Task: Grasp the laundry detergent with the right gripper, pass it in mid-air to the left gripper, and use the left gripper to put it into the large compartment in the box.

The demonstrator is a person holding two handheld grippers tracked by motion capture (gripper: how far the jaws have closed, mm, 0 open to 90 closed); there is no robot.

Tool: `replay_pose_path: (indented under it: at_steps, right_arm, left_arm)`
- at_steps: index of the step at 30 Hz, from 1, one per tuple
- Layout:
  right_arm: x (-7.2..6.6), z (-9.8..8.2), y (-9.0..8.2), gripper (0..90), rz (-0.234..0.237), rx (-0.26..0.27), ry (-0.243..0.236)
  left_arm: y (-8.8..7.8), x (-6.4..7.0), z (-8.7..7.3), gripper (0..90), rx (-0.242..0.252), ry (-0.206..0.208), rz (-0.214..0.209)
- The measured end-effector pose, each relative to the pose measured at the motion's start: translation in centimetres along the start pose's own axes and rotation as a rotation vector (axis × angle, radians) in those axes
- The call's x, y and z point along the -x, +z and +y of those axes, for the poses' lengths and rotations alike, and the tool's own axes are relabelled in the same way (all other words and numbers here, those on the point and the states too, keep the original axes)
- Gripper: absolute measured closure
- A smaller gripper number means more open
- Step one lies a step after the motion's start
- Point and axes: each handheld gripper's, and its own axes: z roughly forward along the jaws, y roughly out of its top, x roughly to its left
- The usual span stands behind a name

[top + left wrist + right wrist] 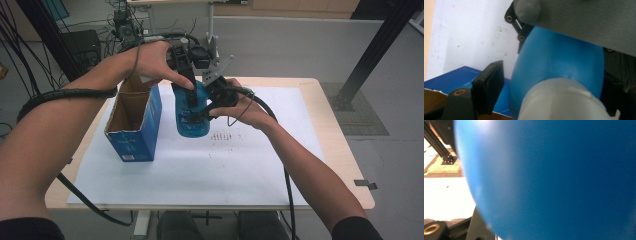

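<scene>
- Blue bottle stands upright on the white sheet, just right of the open blue carton, near the table's far middle
- My right gripper comes in from the right, jaws clamped on the bottle's body; its own view is nearly all blue plastic
- My left gripper sits over the bottle top, pointing down; in the left gripper view the pale cap lies between the jaws, left jaw beside it, can't tell if the pads press yet
- Carton mouth open, brown inside, close to the left hand
- Right gripper's grey plate crowds the space above the bottle's shoulder
- Cables and a black stand beyond the far edge
</scene>
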Motion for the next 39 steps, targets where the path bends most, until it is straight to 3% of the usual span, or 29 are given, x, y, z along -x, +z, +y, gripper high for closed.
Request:
replay_pose_path:
  at_steps: [7, 39]
  right_arm:
    - [0.03, 0.00, -0.07, 43.4, -0.007, -0.001, 0.003]
    - [-0.02, -0.22, 0.11, 43.3, 0.014, 0.005, -0.019]
  left_arm:
    - [-0.13, -0.04, -0.02, 33.0, 0.003, 0.021, -0.019]
    - [0.06, 0.30, 0.14, 35.2, -0.023, 0.036, -0.024]
